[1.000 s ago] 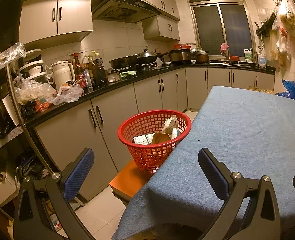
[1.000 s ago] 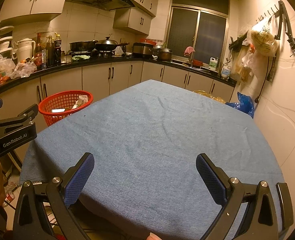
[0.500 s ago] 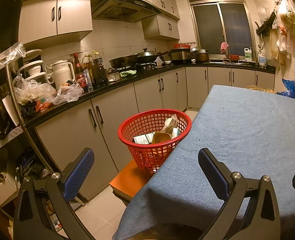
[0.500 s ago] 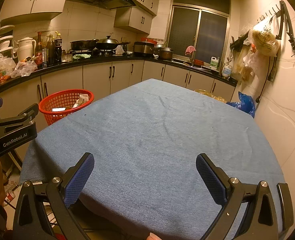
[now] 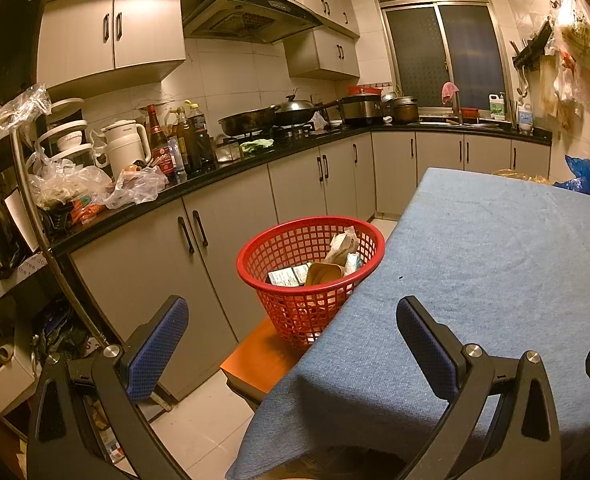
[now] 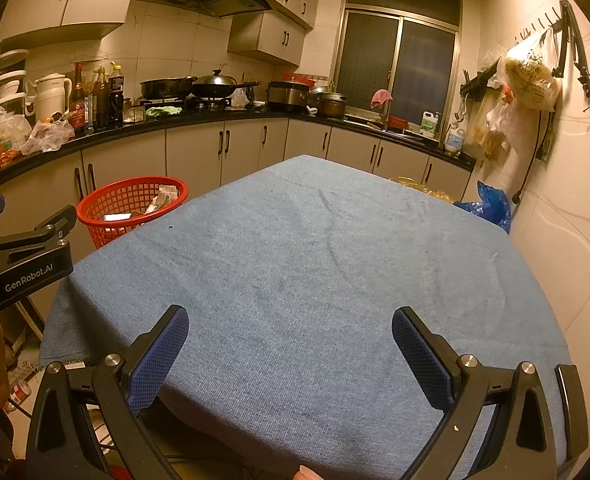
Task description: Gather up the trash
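Nothing has visibly moved since the earlier frames: from the left wrist view, the left gripper (image 5: 291,344) hangs with jaws wide apart and empty, near the red basket (image 5: 255,250) on a wooden stool (image 5: 261,360) beside the table (image 5: 495,280); the trash (image 5: 327,268) in it, cartons and wrappers, looks light and crushable, so pinch gently at a stiff edge. From the right wrist view, the right gripper (image 6: 289,344) is likewise spread and empty over bare blue cloth, with no loose trash visible there.
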`<state>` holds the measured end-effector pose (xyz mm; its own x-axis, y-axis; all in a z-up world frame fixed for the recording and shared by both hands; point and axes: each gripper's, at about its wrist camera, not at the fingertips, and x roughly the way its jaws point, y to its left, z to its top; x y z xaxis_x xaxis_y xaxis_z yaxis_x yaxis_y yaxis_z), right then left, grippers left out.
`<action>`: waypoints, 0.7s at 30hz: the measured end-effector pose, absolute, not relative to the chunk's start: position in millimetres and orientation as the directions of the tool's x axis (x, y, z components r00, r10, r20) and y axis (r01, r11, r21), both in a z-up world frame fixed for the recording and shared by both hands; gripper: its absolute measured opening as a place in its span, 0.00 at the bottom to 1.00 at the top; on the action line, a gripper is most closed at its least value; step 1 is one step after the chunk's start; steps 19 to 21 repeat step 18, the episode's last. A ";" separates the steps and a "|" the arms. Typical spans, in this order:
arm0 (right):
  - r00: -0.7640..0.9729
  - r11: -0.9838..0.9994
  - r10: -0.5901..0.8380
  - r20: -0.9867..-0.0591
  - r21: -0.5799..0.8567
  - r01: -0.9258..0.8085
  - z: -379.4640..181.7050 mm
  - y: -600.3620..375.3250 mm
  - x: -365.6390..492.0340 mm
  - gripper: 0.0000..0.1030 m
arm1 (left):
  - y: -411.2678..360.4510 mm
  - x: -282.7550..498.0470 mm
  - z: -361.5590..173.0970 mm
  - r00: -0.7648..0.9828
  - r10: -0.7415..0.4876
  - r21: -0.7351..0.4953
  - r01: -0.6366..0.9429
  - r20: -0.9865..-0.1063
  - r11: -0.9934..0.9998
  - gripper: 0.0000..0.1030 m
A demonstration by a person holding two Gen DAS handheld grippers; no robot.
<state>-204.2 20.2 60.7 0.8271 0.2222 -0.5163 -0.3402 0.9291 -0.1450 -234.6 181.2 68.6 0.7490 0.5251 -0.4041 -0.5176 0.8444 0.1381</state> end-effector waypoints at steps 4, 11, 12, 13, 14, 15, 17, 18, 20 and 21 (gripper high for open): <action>0.826 0.930 0.223 -0.517 -0.142 -0.340 60.5 20.5 -204.4 1.00 | 181.3 -233.8 68.5 0.749 0.524 0.137 -0.517 -0.404 0.845 1.00; 0.801 0.949 0.213 -0.559 -0.078 -0.307 58.6 1.4 -183.4 1.00 | 175.4 -223.6 76.0 0.769 0.475 0.151 -0.457 -0.429 0.876 1.00; 0.804 0.958 0.195 -0.561 -0.066 -0.279 59.9 -8.1 -176.4 1.00 | 170.9 -219.1 77.4 0.780 0.447 0.141 -0.431 -0.439 0.891 1.00; 0.811 0.969 0.166 -0.560 -0.060 -0.240 61.9 -19.3 -168.6 1.00 | 163.9 -213.1 78.9 0.792 0.415 0.136 -0.398 -0.449 0.907 1.00; 0.814 0.977 0.139 -0.563 -0.058 -0.207 63.9 -28.9 -161.4 1.00 | 154.6 -205.0 79.9 0.801 0.381 0.138 -0.360 -0.461 0.923 1.00; 0.810 0.988 0.095 -0.579 -0.048 -0.150 65.5 -47.2 -147.8 1.00 | 144.7 -195.7 79.4 0.804 0.338 0.136 -0.312 -0.489 0.940 1.00; 0.795 0.998 0.036 -0.606 -0.024 -0.063 65.7 -77.4 -127.5 1.00 | 121.9 -176.1 76.5 0.802 0.220 0.108 -0.193 -0.555 0.975 1.00; 0.782 0.999 0.002 -0.624 -0.032 -0.028 64.4 -88.9 -117.8 1.00 | 106.8 -163.7 74.1 0.793 0.158 0.096 -0.126 -0.589 0.987 1.00; 0.782 0.999 0.002 -0.624 -0.032 -0.028 64.4 -88.9 -117.8 1.00 | 106.8 -163.7 74.1 0.793 0.158 0.096 -0.126 -0.589 0.987 1.00; 0.782 0.999 0.002 -0.624 -0.032 -0.028 64.4 -88.9 -117.8 1.00 | 106.8 -163.7 74.1 0.793 0.158 0.096 -0.126 -0.589 0.987 1.00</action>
